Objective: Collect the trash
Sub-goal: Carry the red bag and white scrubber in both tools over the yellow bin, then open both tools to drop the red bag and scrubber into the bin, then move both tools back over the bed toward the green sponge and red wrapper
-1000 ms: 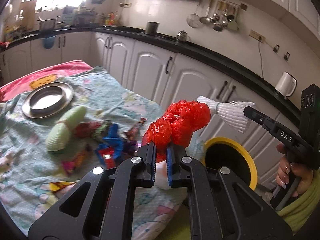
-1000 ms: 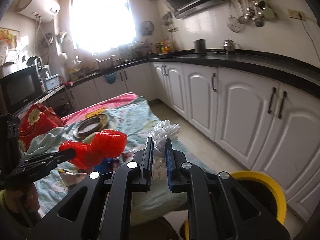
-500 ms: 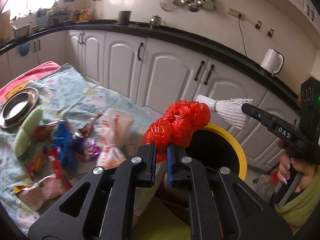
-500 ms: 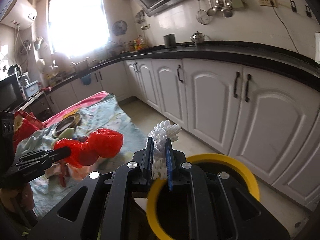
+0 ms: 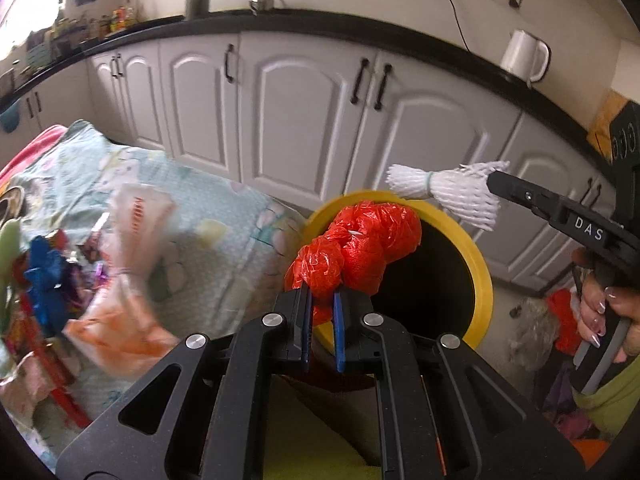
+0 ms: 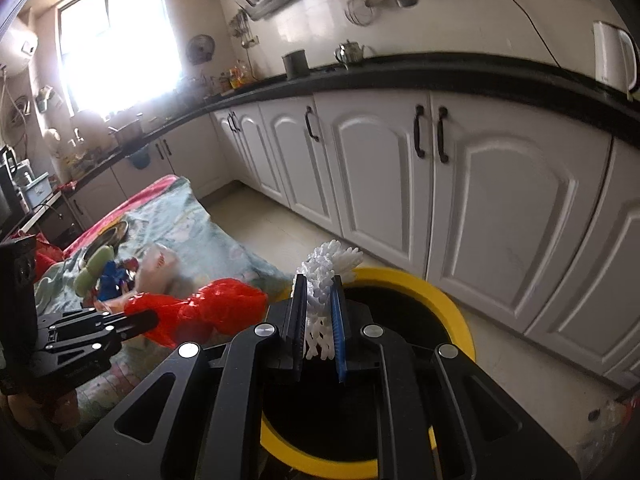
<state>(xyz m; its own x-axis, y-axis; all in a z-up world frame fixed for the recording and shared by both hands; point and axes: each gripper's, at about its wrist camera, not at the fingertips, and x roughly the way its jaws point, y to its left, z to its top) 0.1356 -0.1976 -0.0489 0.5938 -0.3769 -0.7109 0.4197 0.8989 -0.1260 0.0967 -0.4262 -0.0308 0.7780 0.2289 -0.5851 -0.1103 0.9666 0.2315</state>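
My left gripper [image 5: 321, 300] is shut on a crumpled red plastic bag [image 5: 360, 248] and holds it over the near rim of the yellow-rimmed black bin [image 5: 478, 264]. My right gripper [image 6: 317, 284] is shut on a white foam net [image 6: 328, 268] and holds it above the same bin [image 6: 456, 316]. In the left wrist view the foam net [image 5: 452, 192] hangs above the bin's far rim. In the right wrist view the red bag [image 6: 212, 312] sits left of the bin.
A table under a patterned cloth [image 5: 208, 216] lies left of the bin, with several wrappers, a blue scrap [image 5: 48, 276] and a pale plastic bag [image 5: 128, 280]. White cabinets [image 5: 304, 112] run behind. More litter [image 5: 560, 316] lies on the floor right of the bin.
Both grippers have swung right from the table to over the bin, each still holding its item. The bin now sits directly under them.
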